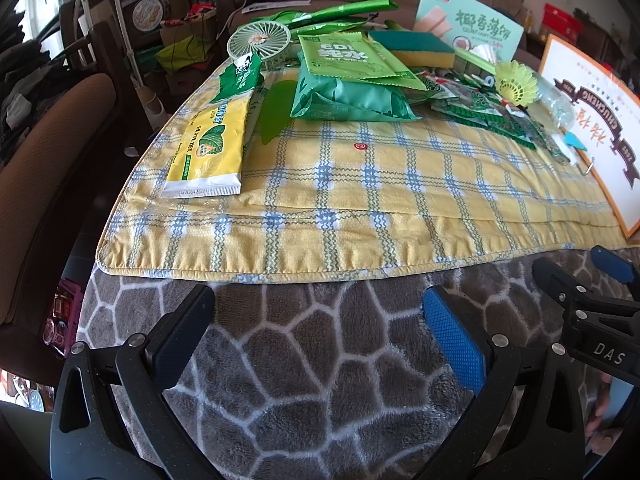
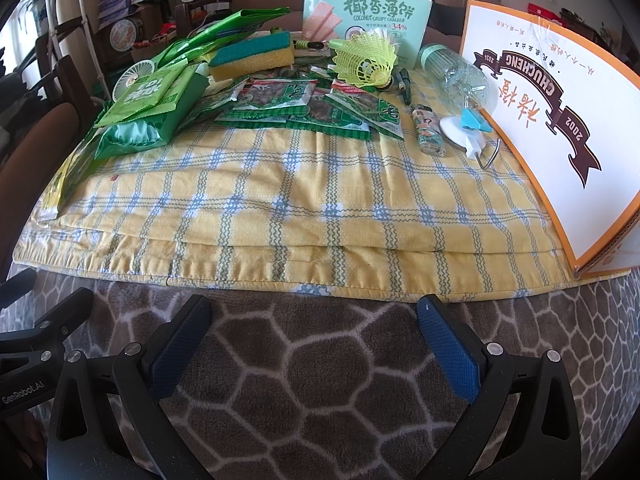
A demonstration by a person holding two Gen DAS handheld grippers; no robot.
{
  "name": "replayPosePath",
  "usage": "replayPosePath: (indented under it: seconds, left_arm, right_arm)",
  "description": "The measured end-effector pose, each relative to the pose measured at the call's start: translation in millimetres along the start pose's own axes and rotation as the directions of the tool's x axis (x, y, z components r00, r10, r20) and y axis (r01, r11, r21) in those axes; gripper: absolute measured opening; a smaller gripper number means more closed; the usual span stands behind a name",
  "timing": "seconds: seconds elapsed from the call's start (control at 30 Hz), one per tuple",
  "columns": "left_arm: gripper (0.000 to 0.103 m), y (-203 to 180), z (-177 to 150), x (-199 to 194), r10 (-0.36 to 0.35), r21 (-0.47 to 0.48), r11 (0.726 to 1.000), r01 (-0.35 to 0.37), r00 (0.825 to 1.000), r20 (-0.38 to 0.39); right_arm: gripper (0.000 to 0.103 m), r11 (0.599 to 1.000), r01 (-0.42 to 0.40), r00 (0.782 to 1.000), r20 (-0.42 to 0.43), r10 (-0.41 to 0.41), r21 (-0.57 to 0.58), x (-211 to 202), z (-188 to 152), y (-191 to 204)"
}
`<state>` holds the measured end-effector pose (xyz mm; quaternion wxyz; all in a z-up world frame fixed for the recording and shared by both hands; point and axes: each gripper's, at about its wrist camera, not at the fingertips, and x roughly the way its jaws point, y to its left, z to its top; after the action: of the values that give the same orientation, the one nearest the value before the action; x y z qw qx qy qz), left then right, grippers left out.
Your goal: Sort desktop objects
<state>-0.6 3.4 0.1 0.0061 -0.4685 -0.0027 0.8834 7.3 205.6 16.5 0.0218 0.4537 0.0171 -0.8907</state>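
Yellow plaid cloth [image 2: 304, 200] covers the far part of the surface, its hemmed near edge lying across a grey fleece blanket [image 2: 320, 380] with a pale honeycomb pattern. Both grippers hover over that blanket, short of the hem: the left gripper [image 1: 320, 340] and the right gripper [image 2: 314, 344] each have their blue-padded fingers spread wide with nothing between them. The near half of the cloth is bare. Clutter fills the far half: a yellow packet [image 1: 210, 148] along the left edge, green wet-wipe packs [image 1: 348, 80], a small fan [image 1: 259, 44], a sponge [image 2: 252, 56], snack sachets [image 2: 304, 108], a yellow shuttlecock [image 2: 366, 62], a lighter [image 2: 428, 130] and a white hook [image 2: 466, 136]. An orange-rimmed white box [image 2: 560, 128] walls the right edge, and a biscuit box [image 2: 366, 12] stands at the back.
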Motion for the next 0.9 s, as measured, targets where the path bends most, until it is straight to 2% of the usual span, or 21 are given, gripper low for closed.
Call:
replayPosePath:
  seconds: [0.9]
  left_arm:
    - [0.103, 2.0, 0.4, -0.8, 0.004, -0.003, 1.000, -0.004, 1.000, 0.002]
  right_arm:
    - [0.103, 1.000, -0.002, 1.000, 0.002, 0.002, -0.002, -0.4, 0.3, -0.5]
